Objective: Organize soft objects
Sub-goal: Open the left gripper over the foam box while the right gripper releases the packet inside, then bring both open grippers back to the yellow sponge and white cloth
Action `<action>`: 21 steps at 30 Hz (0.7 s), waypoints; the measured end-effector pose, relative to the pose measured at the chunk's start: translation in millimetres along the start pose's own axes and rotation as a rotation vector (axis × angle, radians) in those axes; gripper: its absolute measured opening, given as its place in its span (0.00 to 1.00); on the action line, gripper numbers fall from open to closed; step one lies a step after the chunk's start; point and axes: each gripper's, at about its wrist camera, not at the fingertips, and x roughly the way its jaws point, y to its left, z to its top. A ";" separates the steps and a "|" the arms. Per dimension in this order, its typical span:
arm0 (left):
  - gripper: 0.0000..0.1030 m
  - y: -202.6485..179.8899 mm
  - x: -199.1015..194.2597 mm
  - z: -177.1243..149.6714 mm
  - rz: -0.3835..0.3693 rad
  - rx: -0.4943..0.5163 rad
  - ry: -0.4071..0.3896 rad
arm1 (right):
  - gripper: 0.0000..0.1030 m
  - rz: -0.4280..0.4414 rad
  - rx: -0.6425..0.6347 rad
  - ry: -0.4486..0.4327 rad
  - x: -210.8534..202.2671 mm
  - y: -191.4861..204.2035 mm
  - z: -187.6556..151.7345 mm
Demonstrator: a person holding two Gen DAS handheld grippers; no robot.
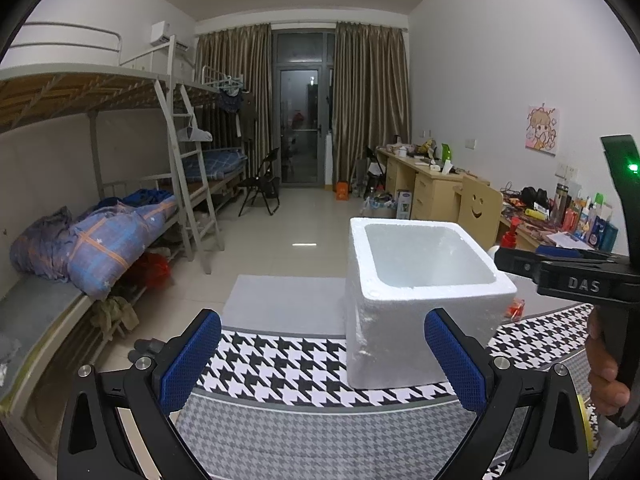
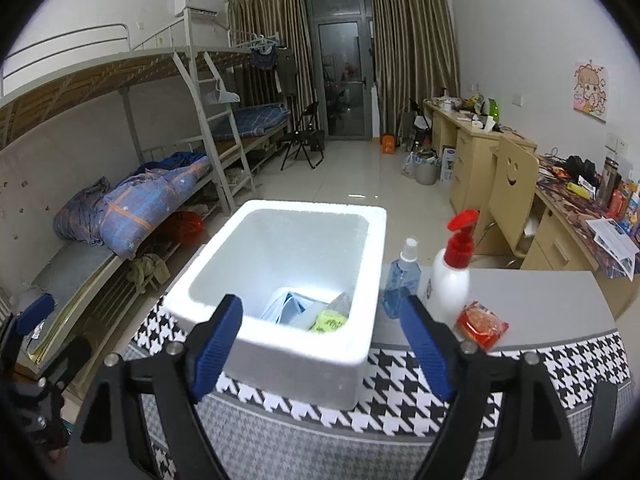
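Left claw [image 1: 320, 364] and right claw [image 2: 322, 344] both spread, holding nothing; foam box [image 2: 280, 344] on table [image 2: 540, 304] contains soft packets [image 2: 329, 322].

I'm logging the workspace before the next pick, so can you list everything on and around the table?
foam box: 1, white, open, on the houndstooth cloth
soft items in box: several, pale blue, white, yellow-green, on the box floor
spray bottle: 1, clear blue, right of the box
pump bottle: 1, white with red pump, beside the spray bottle
packet: 1, red-orange, in front of the pump bottle
houndstooth cloth: 1, black and white, over the table edge
left gripper: blue pads, open, empty
right gripper: blue pads, open, empty
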 end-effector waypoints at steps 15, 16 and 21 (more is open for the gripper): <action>0.99 -20.5 -32.3 -16.4 -0.078 -0.033 -0.007 | 0.82 0.002 -0.040 -0.071 -57.8 2.5 -29.2; 0.99 -22.6 -34.1 -17.2 -0.084 -0.033 -0.008 | 0.82 0.002 -0.041 -0.076 -60.9 2.1 -30.1; 0.99 -30.5 -44.6 -22.3 -0.084 -0.029 -0.037 | 0.82 -0.001 -0.045 -0.081 -73.1 -1.9 -40.5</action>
